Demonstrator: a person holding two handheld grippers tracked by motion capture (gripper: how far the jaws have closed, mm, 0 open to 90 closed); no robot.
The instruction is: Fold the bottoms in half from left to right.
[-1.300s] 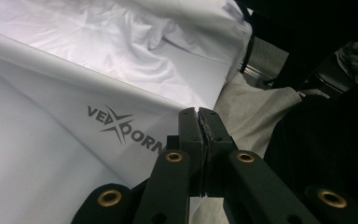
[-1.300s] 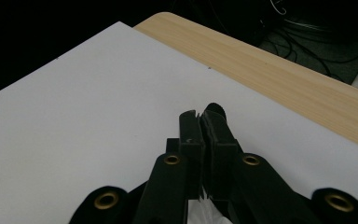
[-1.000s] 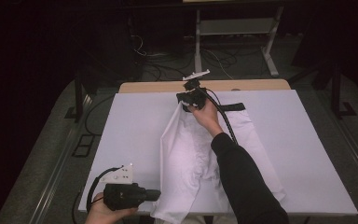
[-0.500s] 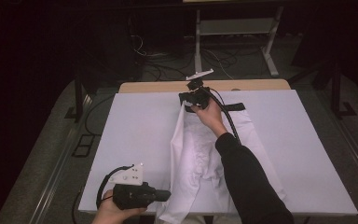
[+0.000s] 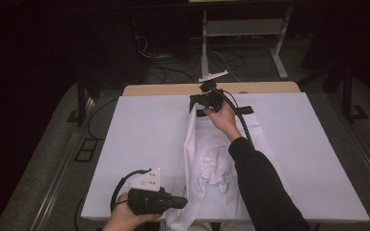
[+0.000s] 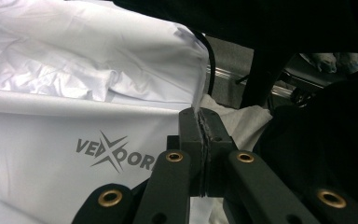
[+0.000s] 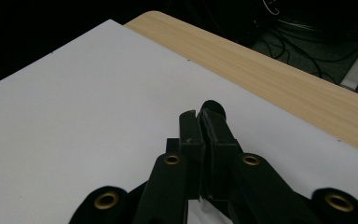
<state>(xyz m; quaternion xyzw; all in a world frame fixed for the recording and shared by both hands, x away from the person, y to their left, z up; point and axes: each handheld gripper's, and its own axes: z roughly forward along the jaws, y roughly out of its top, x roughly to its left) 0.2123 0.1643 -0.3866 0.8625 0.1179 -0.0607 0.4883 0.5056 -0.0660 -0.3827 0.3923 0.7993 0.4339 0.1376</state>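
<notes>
A white garment [image 5: 207, 154] with a black waistband [image 5: 243, 110] lies lengthwise on the white table cover [image 5: 139, 139]. At the near edge my left gripper [image 5: 183, 202] is shut on the garment's near hem. In the left gripper view the jaws [image 6: 199, 116] pinch a thin white fabric edge beside a grey printed logo [image 6: 112, 154]. At the far end my right gripper [image 5: 195, 103] holds the garment's raised left corner by the waistband. Its jaws [image 7: 200, 114] are closed in the right gripper view, with a sliver of white cloth low between them.
A wooden table edge [image 5: 173, 90] runs along the far side, also seen as a wooden strip [image 7: 279, 79]. Black cables [image 5: 241, 125] trail over the garment. A grey metal stand [image 5: 207, 33] and loose cables are on the floor beyond.
My left gripper has slid right along the near edge with the hem, drawing the garment's left side over into a narrower fold. The right gripper has stayed at the far end.
</notes>
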